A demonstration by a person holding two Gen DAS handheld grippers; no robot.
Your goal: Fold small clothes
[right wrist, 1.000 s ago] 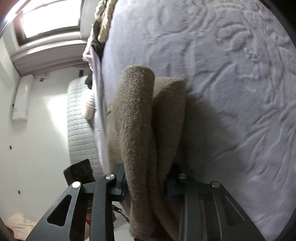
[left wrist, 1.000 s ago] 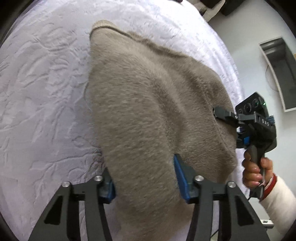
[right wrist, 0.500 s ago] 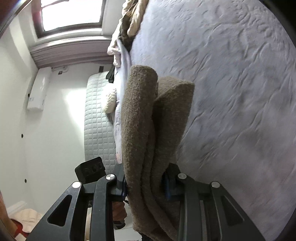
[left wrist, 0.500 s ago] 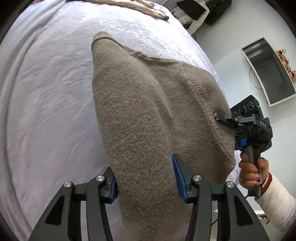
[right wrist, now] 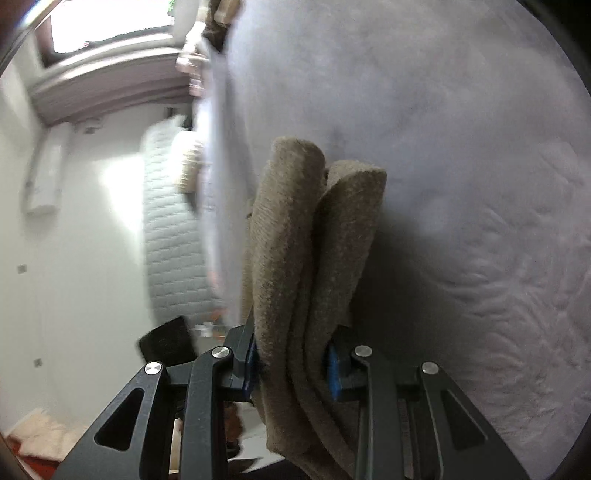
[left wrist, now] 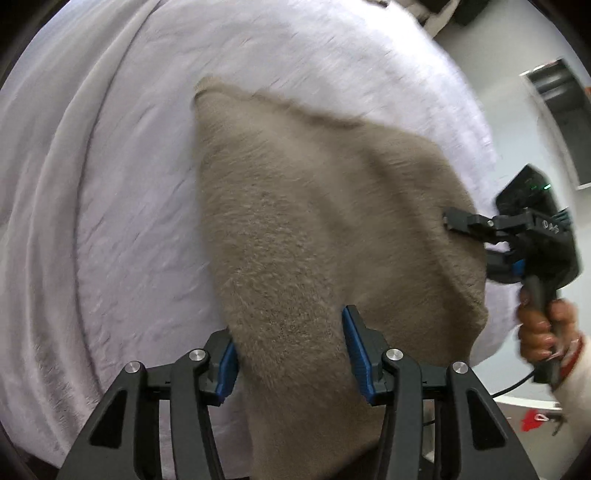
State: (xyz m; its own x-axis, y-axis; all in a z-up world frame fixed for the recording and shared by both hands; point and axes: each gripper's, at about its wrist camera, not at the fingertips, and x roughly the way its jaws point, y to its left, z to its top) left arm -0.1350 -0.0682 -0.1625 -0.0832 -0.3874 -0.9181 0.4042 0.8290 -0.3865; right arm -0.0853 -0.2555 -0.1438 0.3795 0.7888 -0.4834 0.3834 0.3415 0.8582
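A fuzzy tan knit garment (left wrist: 317, 229) hangs folded over the white bedspread (left wrist: 110, 184), stretched between both grippers. My left gripper (left wrist: 291, 350) is shut on a thick bunch of its near edge, blue pads pressing either side. In the left wrist view my right gripper (left wrist: 465, 225) grips the garment's right edge, held by a hand (left wrist: 543, 328). The right wrist view shows my right gripper (right wrist: 295, 365) shut on several folded layers of the garment (right wrist: 314, 240), whose rolled ends stick up ahead of the fingers.
The bedspread (right wrist: 461, 147) fills most of both views, its edge falling off at left. A quilted white headboard or mattress (right wrist: 173, 229) and a window (right wrist: 110, 26) lie beyond the bed's edge. A wall shelf (left wrist: 565, 118) and a red item (left wrist: 535, 421) on the floor sit at right.
Both grippers have carried the garment sideways across the bed together. The bed's rounded edge now shows at the left of the left wrist view. Both grips are unchanged.
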